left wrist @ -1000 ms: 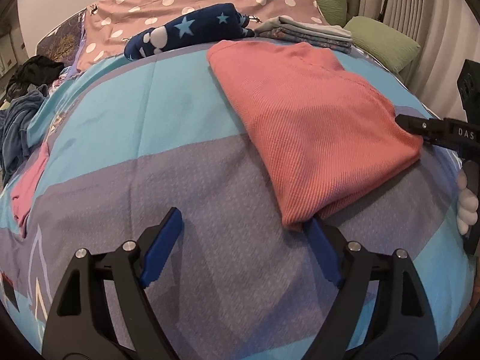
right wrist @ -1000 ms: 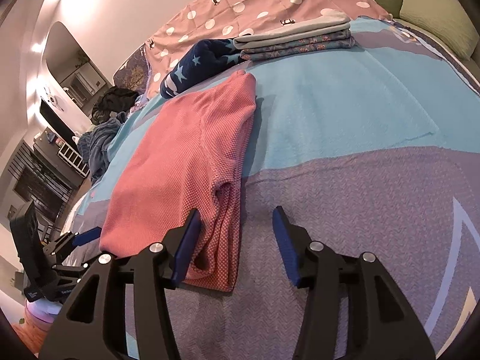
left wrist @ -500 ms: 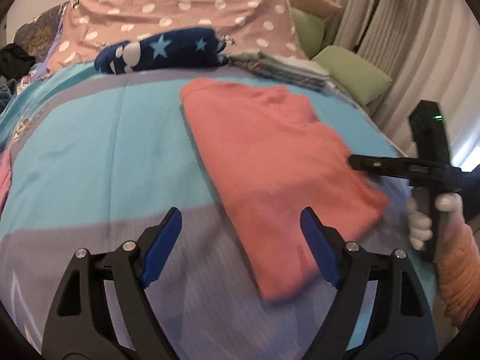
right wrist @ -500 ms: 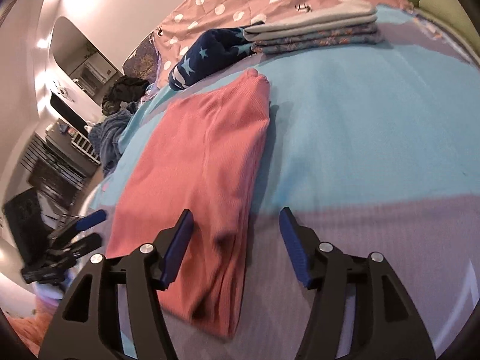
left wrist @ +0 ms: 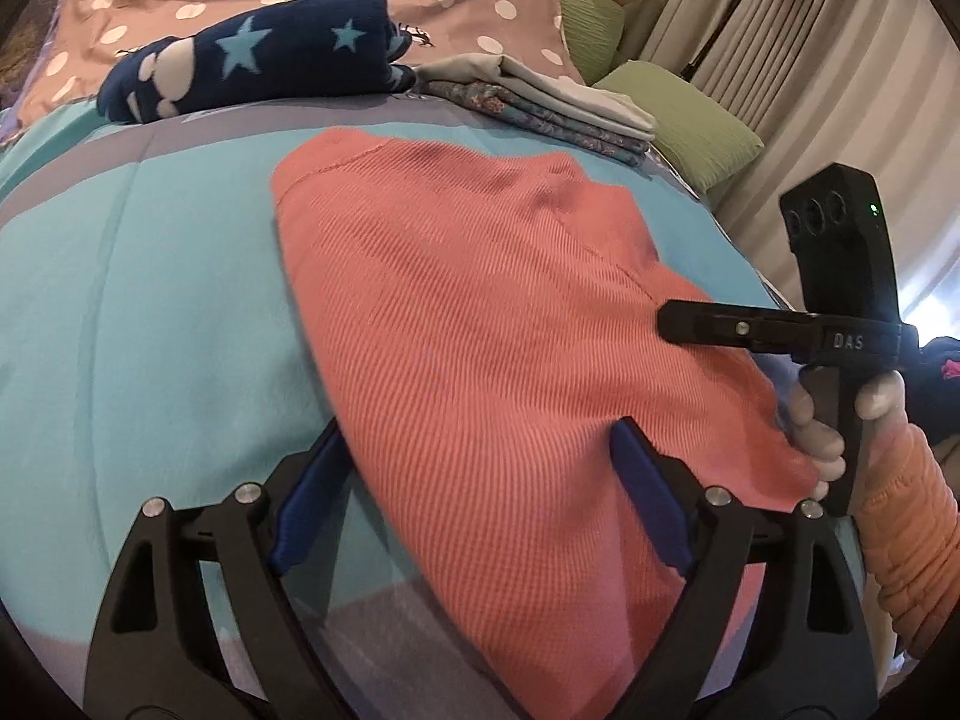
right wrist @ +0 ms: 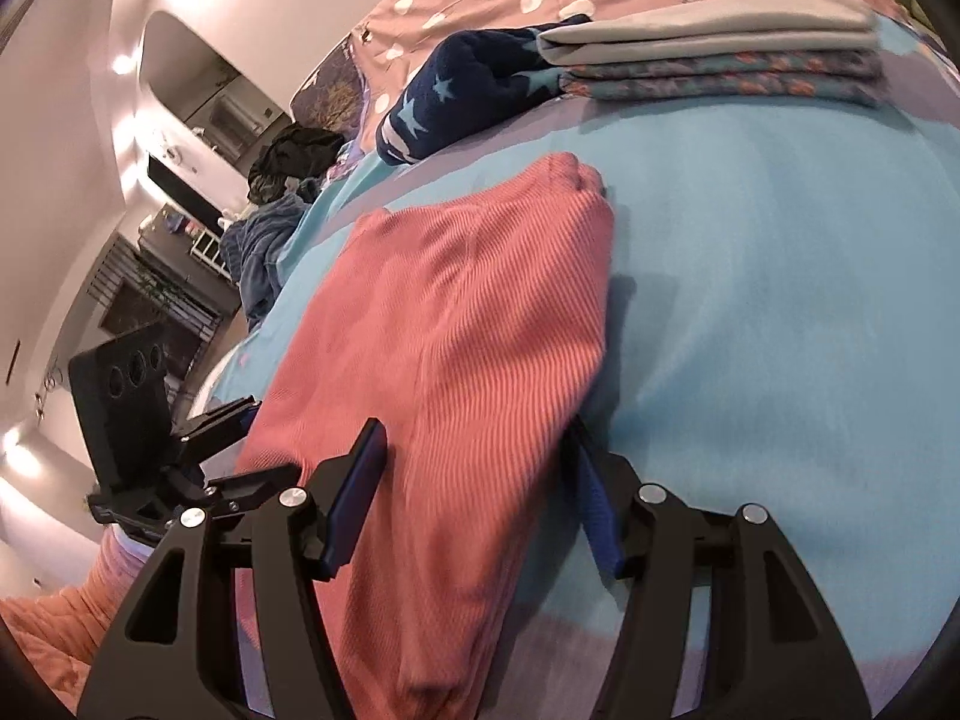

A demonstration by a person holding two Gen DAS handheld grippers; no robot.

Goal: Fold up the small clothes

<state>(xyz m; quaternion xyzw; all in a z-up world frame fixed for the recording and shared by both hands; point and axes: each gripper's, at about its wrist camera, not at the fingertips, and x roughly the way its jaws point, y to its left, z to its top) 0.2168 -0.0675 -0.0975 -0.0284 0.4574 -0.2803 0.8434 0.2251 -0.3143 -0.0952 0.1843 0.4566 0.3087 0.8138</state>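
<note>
Now | coral ribbed garment (left wrist: 480,324) folded flat on bedspread (left wrist: 150,276) | left tongs (left wrist: 480,492), right tongs (right wrist: 474,492) agape, gripping nothing

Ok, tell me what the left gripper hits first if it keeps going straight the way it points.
Most likely the folded pink garment: the left gripper points down at it with jaws open astride its near end. Past it lies the blue bedspread, then the navy star blanket. How close the cloth is remains unclear.
</note>
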